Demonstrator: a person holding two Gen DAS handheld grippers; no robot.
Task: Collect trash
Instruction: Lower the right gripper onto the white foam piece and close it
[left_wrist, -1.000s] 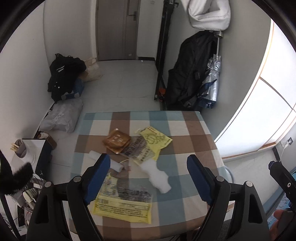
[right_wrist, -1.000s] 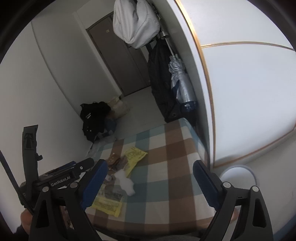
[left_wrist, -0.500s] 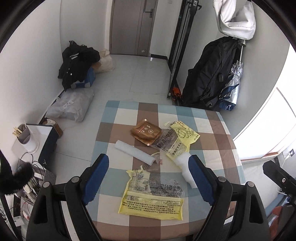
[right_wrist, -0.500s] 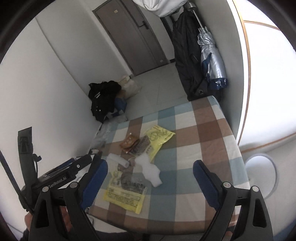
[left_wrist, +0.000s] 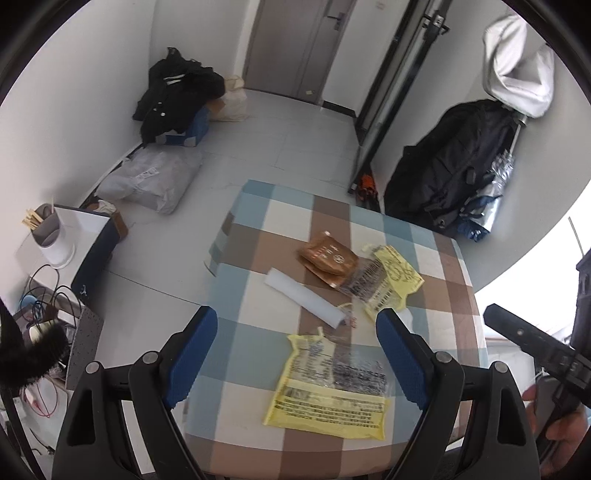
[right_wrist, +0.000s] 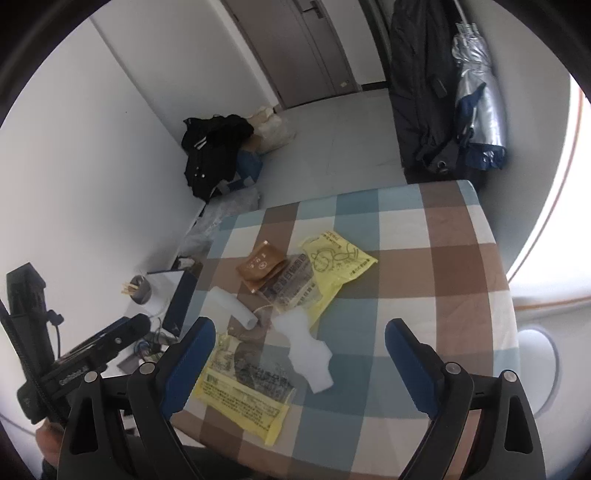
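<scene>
Trash lies on a checked table: a large yellow wrapper nearest me, a white foam roll, a brown packet, a second yellow wrapper and a white foam piece. My left gripper hovers open above the large yellow wrapper, nothing between its blue pads. The right gripper is open too, above the white foam piece and touching nothing.
Black clothes on a blue box and a grey bag lie on the floor at the left wall. A white cup with sticks stands on a low stand. A dark coat and folded umbrella hang at the right, behind the table.
Both grippers have come closer and lower over the table, so the trash looks larger. Both stay open. Nothing on the table has moved.
</scene>
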